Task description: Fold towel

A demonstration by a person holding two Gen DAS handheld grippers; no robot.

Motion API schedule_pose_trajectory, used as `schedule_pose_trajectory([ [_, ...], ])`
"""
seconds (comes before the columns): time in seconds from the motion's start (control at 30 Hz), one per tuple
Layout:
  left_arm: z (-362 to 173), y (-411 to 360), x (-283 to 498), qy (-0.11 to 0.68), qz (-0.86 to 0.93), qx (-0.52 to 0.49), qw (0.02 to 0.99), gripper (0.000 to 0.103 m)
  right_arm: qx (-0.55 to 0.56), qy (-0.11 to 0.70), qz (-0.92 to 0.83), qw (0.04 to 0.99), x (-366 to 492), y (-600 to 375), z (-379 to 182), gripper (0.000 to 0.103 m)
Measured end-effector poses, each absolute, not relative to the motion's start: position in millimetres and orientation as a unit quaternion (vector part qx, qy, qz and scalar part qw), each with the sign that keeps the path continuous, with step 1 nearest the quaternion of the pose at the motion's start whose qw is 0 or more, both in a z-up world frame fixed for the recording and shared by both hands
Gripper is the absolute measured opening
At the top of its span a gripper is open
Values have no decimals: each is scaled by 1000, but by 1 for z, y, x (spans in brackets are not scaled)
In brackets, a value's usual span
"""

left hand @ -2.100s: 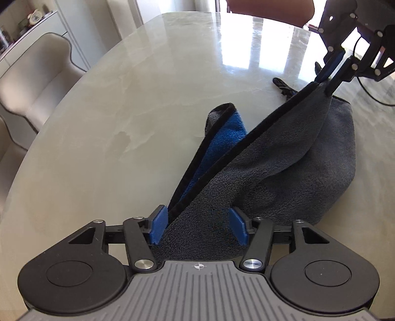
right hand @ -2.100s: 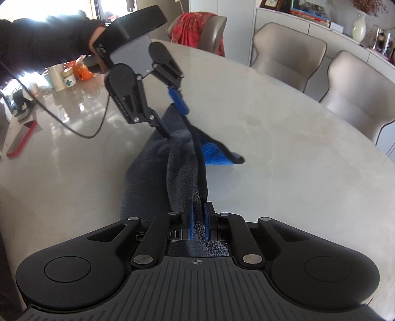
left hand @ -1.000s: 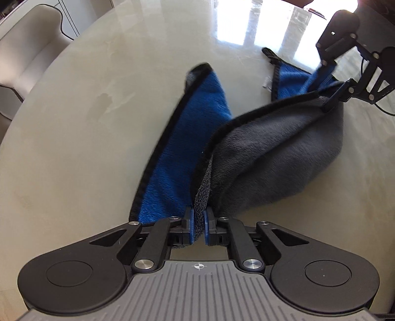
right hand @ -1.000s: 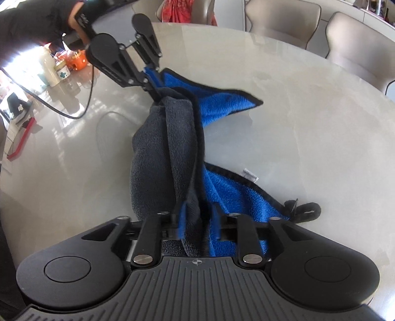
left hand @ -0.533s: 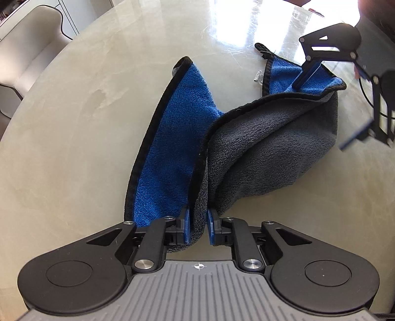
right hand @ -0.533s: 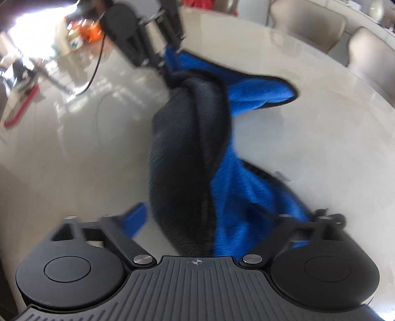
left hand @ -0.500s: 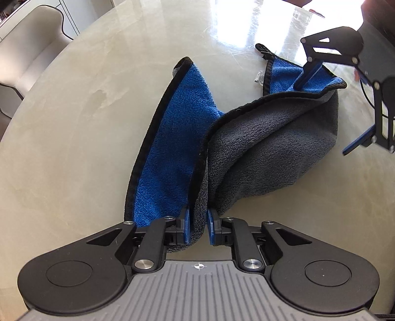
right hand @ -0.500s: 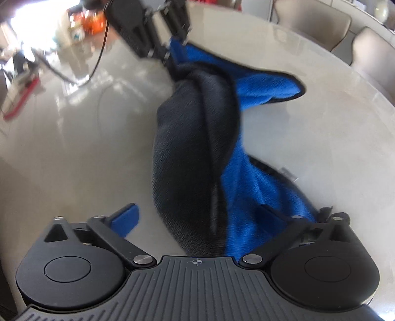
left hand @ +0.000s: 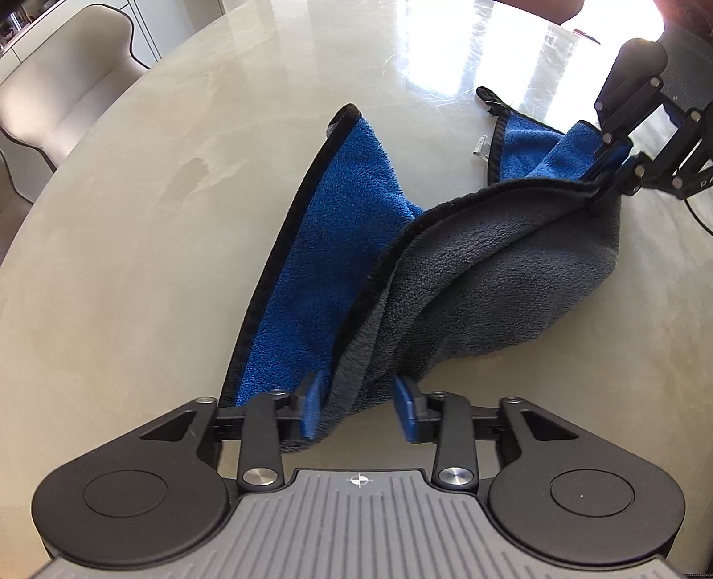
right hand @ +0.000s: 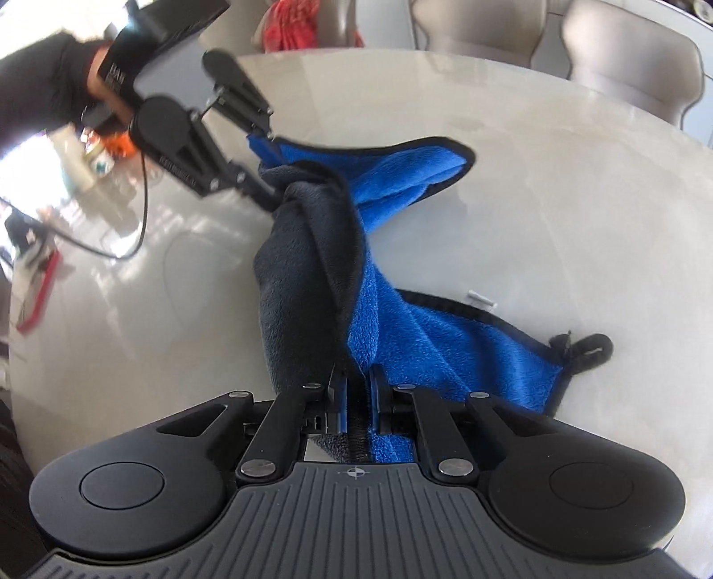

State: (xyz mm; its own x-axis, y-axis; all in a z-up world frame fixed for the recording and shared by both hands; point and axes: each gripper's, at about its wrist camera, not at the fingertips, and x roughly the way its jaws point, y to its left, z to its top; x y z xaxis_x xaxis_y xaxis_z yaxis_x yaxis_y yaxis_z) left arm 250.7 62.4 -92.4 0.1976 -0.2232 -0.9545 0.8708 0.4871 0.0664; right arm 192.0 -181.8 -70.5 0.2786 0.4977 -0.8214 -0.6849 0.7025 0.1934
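A towel (left hand: 503, 276), blue on one side and grey on the other with a black hem, lies bunched on the marble table (left hand: 147, 222). My left gripper (left hand: 360, 406) is open, its blue pads either side of the towel's near corner, which rests between them. My right gripper (right hand: 356, 403) is shut on the towel's (right hand: 312, 276) other end. The right gripper also shows in the left wrist view (left hand: 612, 171) at the far right, closed on the hem. The left gripper shows in the right wrist view (right hand: 263, 165) at the towel's far end.
Beige chairs (left hand: 67, 75) stand around the table, also seen in the right wrist view (right hand: 624, 53). A black cable (right hand: 133, 222) and small items lie at the table's left side. A red cloth (right hand: 294, 26) hangs on a far chair.
My left gripper has opened and let go of the towel corner. My right gripper, open half a second ago, has shut on the towel's other end.
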Motion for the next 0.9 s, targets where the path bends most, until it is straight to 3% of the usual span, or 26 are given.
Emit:
schedule_pose_trajectory([
  [0.4, -91, 62, 256, 494, -373, 310, 721, 59, -124, 449, 386, 797, 174, -184, -45, 8],
  [0.47, -92, 63, 256, 505, -382, 296, 715, 44, -127, 452, 386, 794, 169, -183, -45, 8],
  [0.53, -91, 64, 254, 512, -387, 291, 710, 16, -129, 453, 383, 795, 165, -184, -44, 8],
  [0.67, -85, 64, 241, 498, -392, 318, 705, 9, -140, 437, 370, 808, 159, -188, -38, 8],
  [0.9, -43, 72, 219, 452, -369, 310, 751, 8, -164, 383, 331, 847, 156, -196, -3, 7],
])
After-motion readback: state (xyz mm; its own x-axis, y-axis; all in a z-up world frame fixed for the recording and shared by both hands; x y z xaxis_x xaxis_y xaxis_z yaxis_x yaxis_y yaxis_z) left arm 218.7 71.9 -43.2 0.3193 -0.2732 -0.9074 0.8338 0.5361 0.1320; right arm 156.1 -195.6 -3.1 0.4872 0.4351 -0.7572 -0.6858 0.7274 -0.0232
